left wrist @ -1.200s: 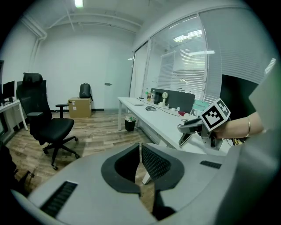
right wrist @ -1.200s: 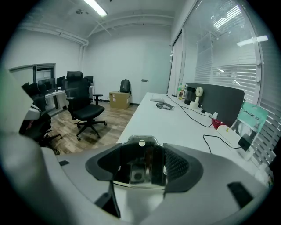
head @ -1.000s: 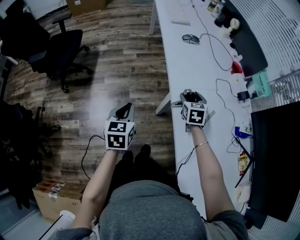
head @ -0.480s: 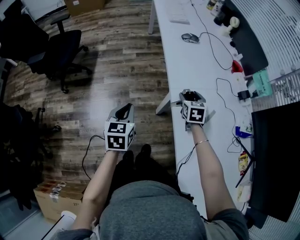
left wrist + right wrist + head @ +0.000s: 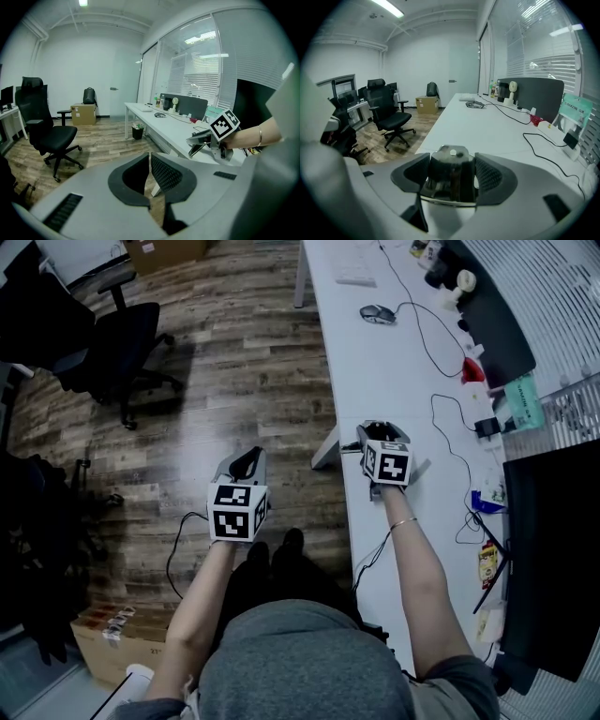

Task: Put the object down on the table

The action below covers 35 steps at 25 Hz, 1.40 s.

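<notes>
My right gripper [image 5: 451, 176] is shut on a dark shiny metal object [image 5: 449, 174], which fills the gap between both pads. In the head view that gripper [image 5: 382, 433] hovers over the near left part of the long white table [image 5: 394, 381]; the object is mostly hidden under it. My left gripper [image 5: 246, 462] hangs over the wooden floor left of the table, shut with nothing in it; its pads [image 5: 149, 169] meet. From the left gripper view the right gripper [image 5: 206, 140] shows above the table edge.
On the table lie a mouse [image 5: 377, 313] with its cable, a keyboard [image 5: 355, 279], a red item [image 5: 473, 373], a white block with a black plug [image 5: 480, 418] and small packets [image 5: 487, 499]. A dark monitor [image 5: 553, 559] stands at right. A black office chair [image 5: 112, 348] stands on the floor at left.
The right gripper has edged slightly forward and left over the table, still holding the object. The left gripper has stayed put.
</notes>
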Each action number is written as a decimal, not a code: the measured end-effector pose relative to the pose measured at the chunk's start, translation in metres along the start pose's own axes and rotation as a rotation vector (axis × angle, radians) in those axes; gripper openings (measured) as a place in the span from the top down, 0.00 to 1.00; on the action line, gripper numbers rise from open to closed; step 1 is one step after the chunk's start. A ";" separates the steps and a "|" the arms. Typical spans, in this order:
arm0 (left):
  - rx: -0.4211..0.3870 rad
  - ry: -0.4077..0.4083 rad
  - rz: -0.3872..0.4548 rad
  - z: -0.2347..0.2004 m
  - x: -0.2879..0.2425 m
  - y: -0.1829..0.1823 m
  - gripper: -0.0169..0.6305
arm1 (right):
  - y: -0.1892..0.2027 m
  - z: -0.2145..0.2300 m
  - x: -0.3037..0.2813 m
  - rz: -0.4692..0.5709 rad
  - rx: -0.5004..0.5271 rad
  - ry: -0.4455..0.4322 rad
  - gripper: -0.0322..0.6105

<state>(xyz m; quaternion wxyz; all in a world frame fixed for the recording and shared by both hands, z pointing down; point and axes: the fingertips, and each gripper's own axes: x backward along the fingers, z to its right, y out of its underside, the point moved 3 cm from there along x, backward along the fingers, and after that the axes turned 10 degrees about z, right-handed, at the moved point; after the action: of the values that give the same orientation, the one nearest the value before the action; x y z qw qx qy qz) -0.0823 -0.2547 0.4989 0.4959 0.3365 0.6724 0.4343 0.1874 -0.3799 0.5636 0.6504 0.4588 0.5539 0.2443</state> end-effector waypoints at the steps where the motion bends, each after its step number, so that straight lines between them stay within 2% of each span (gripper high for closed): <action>1: -0.001 0.001 -0.001 0.000 0.000 0.000 0.93 | 0.002 0.000 -0.001 -0.001 -0.003 -0.001 0.48; 7: -0.006 0.012 -0.002 0.002 -0.002 0.000 0.93 | -0.007 -0.001 0.007 0.044 -0.005 -0.003 0.45; 10: -0.006 0.020 0.004 0.003 -0.004 -0.001 0.93 | -0.016 -0.002 0.019 0.083 -0.012 0.007 0.46; 17: -0.013 0.048 0.018 0.004 -0.009 -0.007 0.93 | -0.038 -0.010 0.058 0.193 -0.112 0.007 0.59; 32: -0.039 0.120 0.052 0.014 -0.007 -0.017 0.93 | -0.048 -0.054 0.134 0.272 -0.151 0.008 0.78; 35: -0.041 0.137 0.053 0.017 -0.004 -0.016 0.93 | -0.046 -0.061 0.146 0.282 -0.147 0.027 0.88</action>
<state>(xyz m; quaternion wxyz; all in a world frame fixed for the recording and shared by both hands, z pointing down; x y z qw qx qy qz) -0.0652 -0.2607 0.4834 0.4438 0.3133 0.6867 0.4830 0.1603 -0.2609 0.4537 0.6337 0.4800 0.4734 0.3795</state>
